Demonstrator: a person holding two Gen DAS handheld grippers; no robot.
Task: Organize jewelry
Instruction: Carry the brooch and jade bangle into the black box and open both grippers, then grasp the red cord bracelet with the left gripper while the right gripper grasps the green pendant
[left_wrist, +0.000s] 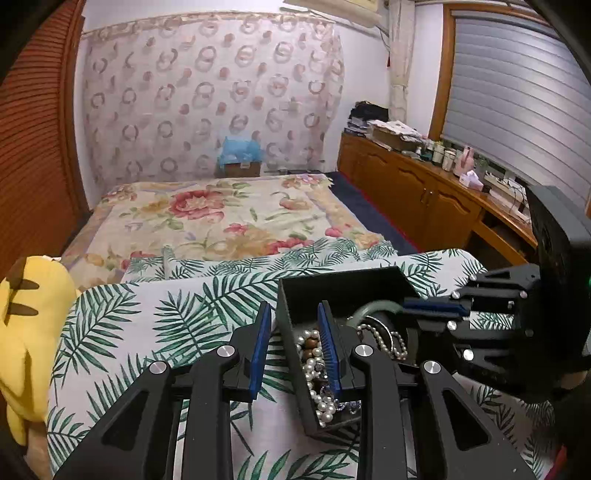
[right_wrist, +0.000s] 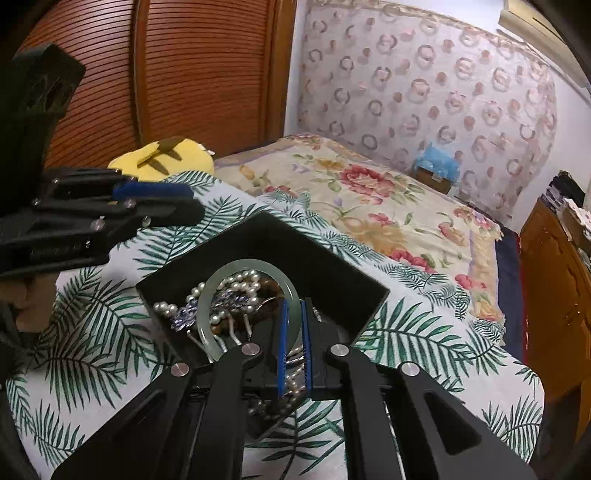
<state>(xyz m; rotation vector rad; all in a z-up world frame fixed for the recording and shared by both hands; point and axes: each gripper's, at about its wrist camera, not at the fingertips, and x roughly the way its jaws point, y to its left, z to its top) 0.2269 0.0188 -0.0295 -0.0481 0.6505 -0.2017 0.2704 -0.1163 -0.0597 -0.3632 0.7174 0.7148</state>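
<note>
A black open box (left_wrist: 295, 306) (right_wrist: 332, 273) lies on a palm-leaf cloth (left_wrist: 177, 317) (right_wrist: 92, 325). It holds pearl strands (left_wrist: 314, 369) (right_wrist: 240, 280), brown beads and a blue sparkly piece (right_wrist: 207, 306). A pale green jade bangle (right_wrist: 251, 266) (left_wrist: 373, 308) stands tilted in the box. My right gripper (right_wrist: 293, 306) is shut on the bangle's near rim; it also shows in the left wrist view (left_wrist: 413, 310). My left gripper (left_wrist: 295, 317) is open, its jaws straddling the box's left wall, one finger inside among the pearls. It shows in the right wrist view (right_wrist: 184, 203).
A yellow plush toy (left_wrist: 29, 325) (right_wrist: 166, 155) lies at the cloth's left edge. A floral bedspread (left_wrist: 221, 218) (right_wrist: 369, 199) stretches beyond. A wooden cabinet (left_wrist: 424, 195) with clutter runs along the right wall. A wooden slatted door (right_wrist: 184, 74) stands at left.
</note>
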